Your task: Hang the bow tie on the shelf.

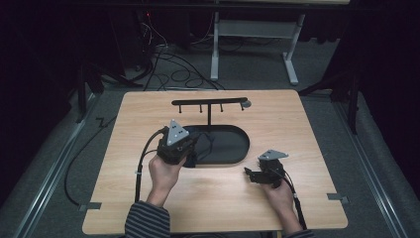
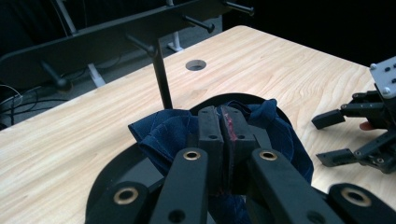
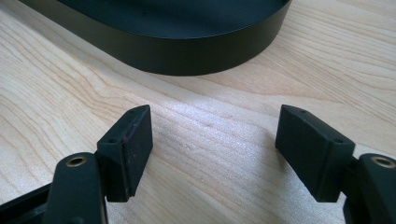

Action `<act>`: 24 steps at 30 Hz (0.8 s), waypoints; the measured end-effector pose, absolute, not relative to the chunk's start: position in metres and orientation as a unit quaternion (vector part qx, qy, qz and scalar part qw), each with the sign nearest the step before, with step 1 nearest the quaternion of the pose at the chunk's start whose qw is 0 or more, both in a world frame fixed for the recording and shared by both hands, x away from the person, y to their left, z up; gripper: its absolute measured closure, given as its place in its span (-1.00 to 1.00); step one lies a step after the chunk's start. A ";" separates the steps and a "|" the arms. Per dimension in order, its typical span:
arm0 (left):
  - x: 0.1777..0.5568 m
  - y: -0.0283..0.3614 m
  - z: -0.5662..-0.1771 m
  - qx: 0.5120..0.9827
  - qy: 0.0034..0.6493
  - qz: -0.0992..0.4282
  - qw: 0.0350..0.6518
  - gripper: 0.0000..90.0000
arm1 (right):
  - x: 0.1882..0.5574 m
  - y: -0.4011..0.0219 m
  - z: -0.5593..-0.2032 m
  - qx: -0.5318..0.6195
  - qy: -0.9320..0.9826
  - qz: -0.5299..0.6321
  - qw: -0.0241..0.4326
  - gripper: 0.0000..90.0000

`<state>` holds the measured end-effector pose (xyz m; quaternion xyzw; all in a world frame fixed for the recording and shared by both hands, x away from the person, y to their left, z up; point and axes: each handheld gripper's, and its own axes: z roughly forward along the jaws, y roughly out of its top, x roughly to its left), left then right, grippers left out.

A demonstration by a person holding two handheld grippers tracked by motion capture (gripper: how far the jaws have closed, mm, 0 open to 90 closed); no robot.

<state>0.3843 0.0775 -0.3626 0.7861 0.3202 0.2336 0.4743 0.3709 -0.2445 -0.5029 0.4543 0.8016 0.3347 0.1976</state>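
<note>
A crumpled dark blue cloth (image 2: 163,135) with faint quilted stitching lies bunched in the near end of a shallow black oval tray (image 2: 109,170); the left gripper (image 2: 223,126) has its fingers pressed together on a fold of it, and its black linkage hides the cloth's lower part. In the high view the cloth is hard to make out, dark against the dark tray (image 1: 233,156) and partly under the gripper (image 1: 190,158). A thin black metal rack (image 1: 210,102) with small pegs rises on a post from the tray's far side. The right gripper (image 3: 215,144) rests near the tray's right end, its fingers spread wide over bare wood. The tabletop (image 1: 307,129) is pale grained wood; grey carpet, loose cables and a white desk frame lie beyond in a dim room.
</note>
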 end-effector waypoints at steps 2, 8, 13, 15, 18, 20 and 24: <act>0.387 0.077 -0.360 0.785 0.321 0.236 0.474 0.95 | 0.371 -0.244 -0.503 0.454 0.802 0.335 0.198 -0.36; 0.393 0.075 -0.350 0.781 0.324 0.251 0.471 0.95 | 0.371 -0.245 -0.503 0.454 0.802 0.335 0.197 -0.36; 0.400 0.075 -0.344 0.779 0.328 0.257 0.470 0.95 | 0.371 -0.245 -0.503 0.454 0.801 0.335 0.197 -0.36; 0.403 0.075 -0.341 0.778 0.329 0.261 0.468 0.95 | 0.371 -0.245 -0.503 0.455 0.801 0.336 0.197 -0.36; 0.408 0.074 -0.337 0.773 0.333 0.270 0.467 0.95 | 0.371 -0.245 -0.503 0.454 0.801 0.336 0.197 -0.36; 0.412 0.073 -0.337 0.769 0.338 0.278 0.467 0.95 | 0.371 -0.245 -0.503 0.455 0.801 0.336 0.197 -0.36; 0.420 0.070 -0.335 0.766 0.343 0.288 0.461 0.95 | 0.371 -0.245 -0.503 0.455 0.801 0.336 0.197 -0.36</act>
